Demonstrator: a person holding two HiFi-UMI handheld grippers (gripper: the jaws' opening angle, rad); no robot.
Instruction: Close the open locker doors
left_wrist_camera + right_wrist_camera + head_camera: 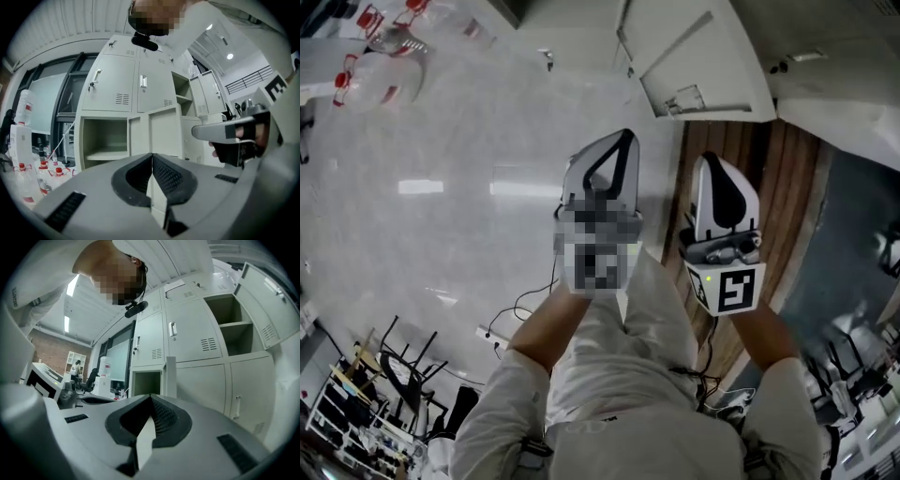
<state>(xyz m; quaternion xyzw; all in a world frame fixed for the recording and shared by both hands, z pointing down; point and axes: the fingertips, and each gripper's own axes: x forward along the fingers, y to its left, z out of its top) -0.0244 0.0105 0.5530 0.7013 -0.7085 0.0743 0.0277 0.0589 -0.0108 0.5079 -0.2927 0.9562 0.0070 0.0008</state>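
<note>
**A:** Lockers, what do they look like?

**B:** Bank of pale grey metal lockers [119, 79], ahead of both grippers. Closed doors each carry a vertical handle and a small block of vent slots.

**A:** Which ones hang open?

**B:** Two that I can make out. A lower compartment [104, 136], bare inside, with its lower door [164, 131] swung out toward the room. Higher up and further right, an upper compartment [232, 319] with one shelf. Its upper door [271, 298] is thrown wide to the right, vent slots showing.

**A:** The claws?

**B:** Left gripper [152, 161]: jaws pressed together, nothing between them. Right gripper [151, 401]: same, closed on nothing. The person holds both out in front, side by side, apart from the lockers.

**A:** Anything else nearby?

**B:** Clear bottles with red markings [21, 140], to the left of the lockers.
</note>
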